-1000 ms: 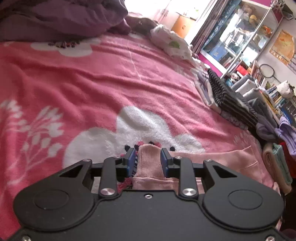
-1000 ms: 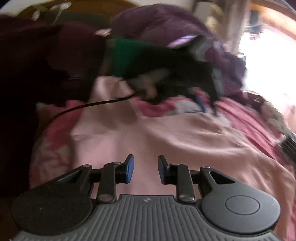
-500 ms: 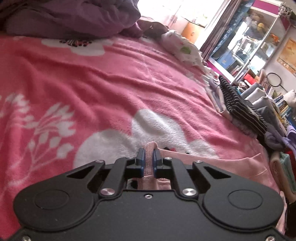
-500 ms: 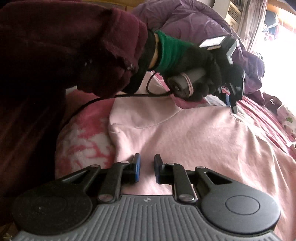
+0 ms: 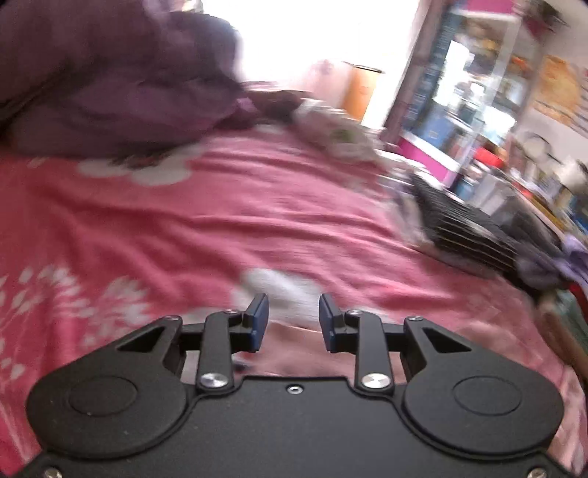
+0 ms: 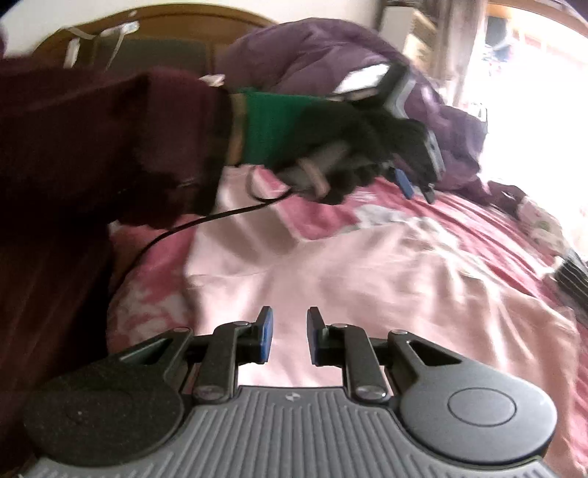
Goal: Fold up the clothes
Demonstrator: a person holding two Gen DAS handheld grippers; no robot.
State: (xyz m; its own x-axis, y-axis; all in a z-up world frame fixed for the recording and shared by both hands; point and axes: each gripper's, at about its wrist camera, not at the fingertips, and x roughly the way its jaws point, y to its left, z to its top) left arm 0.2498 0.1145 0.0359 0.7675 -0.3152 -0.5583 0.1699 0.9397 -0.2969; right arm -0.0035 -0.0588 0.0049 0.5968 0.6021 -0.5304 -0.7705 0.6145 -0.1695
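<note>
A pale pink garment [image 6: 386, 279] lies spread on the pink flowered blanket [image 5: 183, 228]. In the left wrist view only its edge [image 5: 290, 331] shows, low between the open jaws of my left gripper [image 5: 293, 319], which holds nothing. In the right wrist view my right gripper [image 6: 286, 336] is open and empty, hovering over the garment's near part. The left gripper [image 6: 417, 187] also shows there, held by a black-gloved hand above the garment's far edge, its jaws apart.
A purple quilt [image 5: 110, 84] is heaped at the head of the bed. A dark striped folded pile [image 5: 474, 235] and other clothes lie along the bed's right side, with shelves [image 5: 477, 92] behind. A wooden headboard [image 6: 165, 33] stands at the far left.
My left gripper, shut on the garment's edge half a second ago, has opened and lifted off it. My right gripper has opened wider. Both views are blurred by motion.
</note>
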